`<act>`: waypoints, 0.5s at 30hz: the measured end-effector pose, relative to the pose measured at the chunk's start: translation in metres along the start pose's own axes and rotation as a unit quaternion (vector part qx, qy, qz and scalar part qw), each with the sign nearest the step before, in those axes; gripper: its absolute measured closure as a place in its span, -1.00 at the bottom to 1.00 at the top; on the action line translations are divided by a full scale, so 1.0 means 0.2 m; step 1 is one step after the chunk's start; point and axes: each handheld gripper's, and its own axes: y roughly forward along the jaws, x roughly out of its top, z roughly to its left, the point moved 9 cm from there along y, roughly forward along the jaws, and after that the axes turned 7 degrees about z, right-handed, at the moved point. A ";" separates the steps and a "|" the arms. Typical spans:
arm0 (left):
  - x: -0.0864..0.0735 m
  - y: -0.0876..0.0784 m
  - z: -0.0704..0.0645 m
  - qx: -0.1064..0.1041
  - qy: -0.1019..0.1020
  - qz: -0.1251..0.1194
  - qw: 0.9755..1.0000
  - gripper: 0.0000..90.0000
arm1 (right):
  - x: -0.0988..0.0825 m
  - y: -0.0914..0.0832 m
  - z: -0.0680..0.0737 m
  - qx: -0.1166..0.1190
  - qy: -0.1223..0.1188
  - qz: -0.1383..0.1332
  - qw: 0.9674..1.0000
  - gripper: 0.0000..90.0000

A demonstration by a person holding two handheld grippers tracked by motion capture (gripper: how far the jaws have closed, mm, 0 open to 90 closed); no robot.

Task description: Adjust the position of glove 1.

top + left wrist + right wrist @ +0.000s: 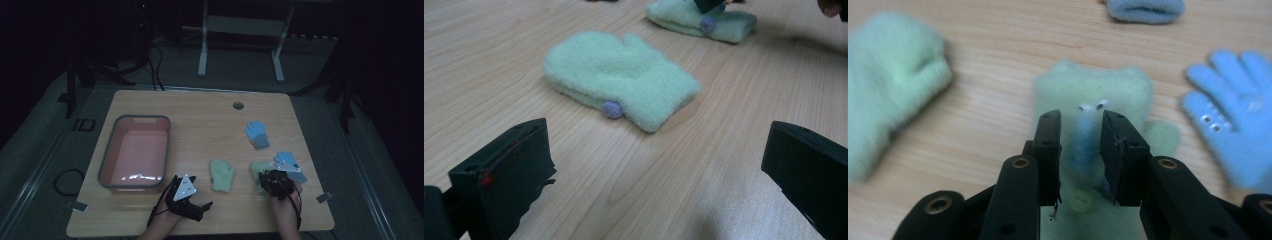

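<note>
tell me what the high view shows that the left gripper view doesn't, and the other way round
The high view adds the pink tub at the table's left and two blue gloves toward its right.

The left gripper view adds close detail: a purple button at the edge of the near green mitten, and the left claw with its jaws wide apart, the mitten lying just ahead of them.

Both share the near green mitten, the second green mitten beyond it, and the wooden table.
</note>
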 end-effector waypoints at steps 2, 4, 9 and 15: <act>0.00 0.00 0.00 -0.001 -0.001 0.002 1.000 -1.00 | 0.01 -0.01 -0.01 0.000 -0.032 0.001 0.999 0.55; 0.00 0.00 0.00 0.000 -0.001 0.002 1.000 -1.00 | 0.03 -0.02 -0.03 0.003 -0.061 0.001 0.998 0.53; 0.00 0.00 0.00 0.001 -0.001 0.002 1.000 -1.00 | 0.07 -0.06 -0.06 0.040 -0.136 -0.002 0.990 0.48; 0.00 0.00 0.00 0.002 -0.002 0.002 1.000 -1.00 | 0.03 -0.04 -0.08 0.061 -0.166 0.014 0.984 0.48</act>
